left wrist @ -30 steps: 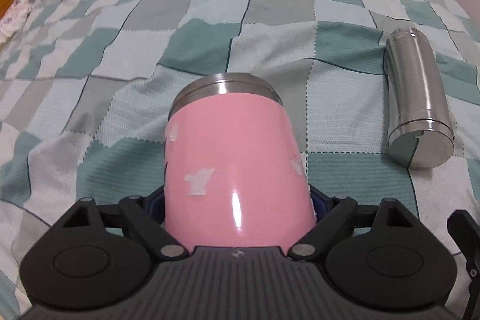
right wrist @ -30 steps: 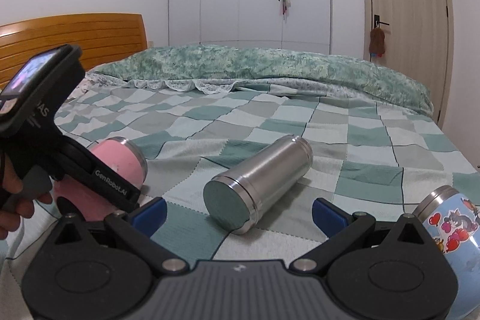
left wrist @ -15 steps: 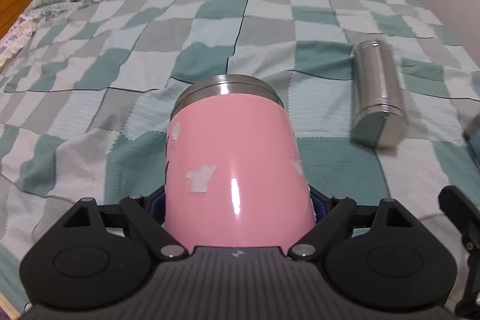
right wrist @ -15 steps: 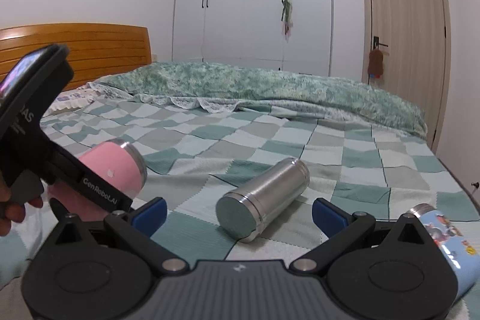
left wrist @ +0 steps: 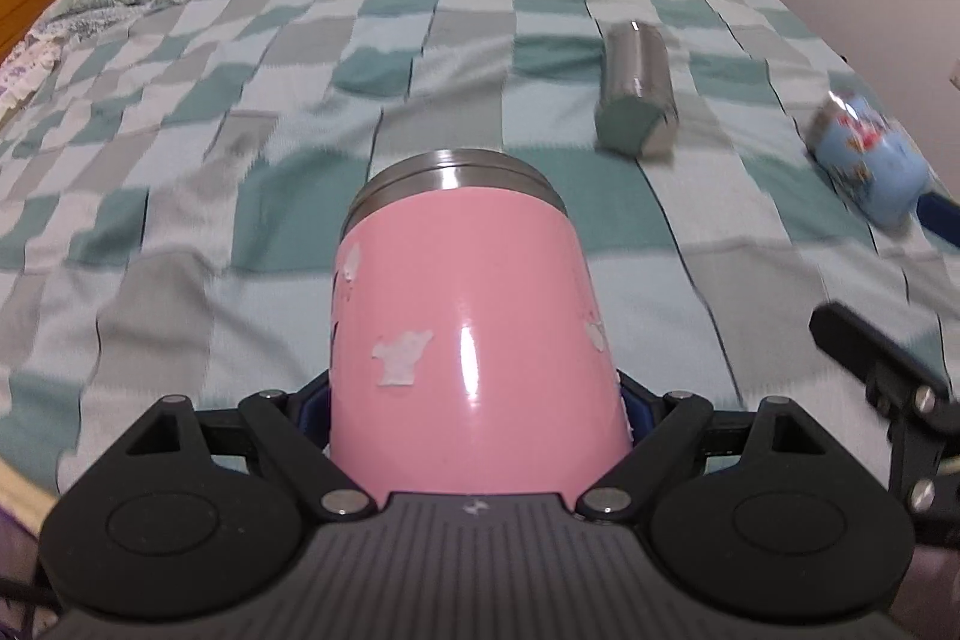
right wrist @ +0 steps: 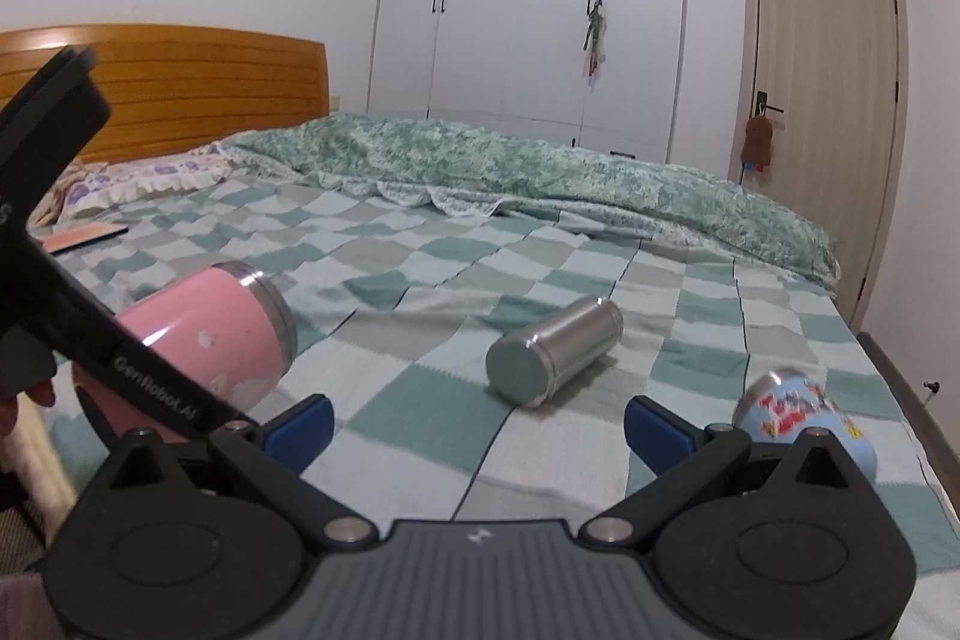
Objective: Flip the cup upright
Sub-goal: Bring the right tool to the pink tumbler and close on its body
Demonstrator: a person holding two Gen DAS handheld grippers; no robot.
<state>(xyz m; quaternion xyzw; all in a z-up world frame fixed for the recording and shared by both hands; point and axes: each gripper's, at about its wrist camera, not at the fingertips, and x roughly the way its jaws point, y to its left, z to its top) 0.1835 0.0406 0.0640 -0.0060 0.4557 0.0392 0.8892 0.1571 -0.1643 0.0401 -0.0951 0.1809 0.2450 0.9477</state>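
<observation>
- Two grippers are showing, one in each wrist view, both low over a bed with a checked blanket in teal, grey and pale blue.
- Nearest, the left gripper is clamping the pink cup between its blue-padded fingers, which are pressing on the sides of the cup close to its base end.
- That cup is lying along the fingers with its steel rim pointing away from the camera; from the right wrist view it is sitting tilted, rim end toward the middle of the bed, and whether it is touching the blanket cannot be told.
- Its glossy pink coat is chipping in several spots, leaving whitish patches, and a bright streak of light is running down its side.
- Beside it, the right gripper is holding nothing, its blue-tipped fingers standing wide apart.
- Farther out, a steel flask is lying on its side on the blanket, flat end toward the grippers.
- Off to the right, a blue cartoon-print cup is lying on its side, blurred.
- Beyond these, a green floral quilt is lying bunched across the bed.
- Farthest back, a wooden headboard, white wardrobe and door are lining the room.
</observation>
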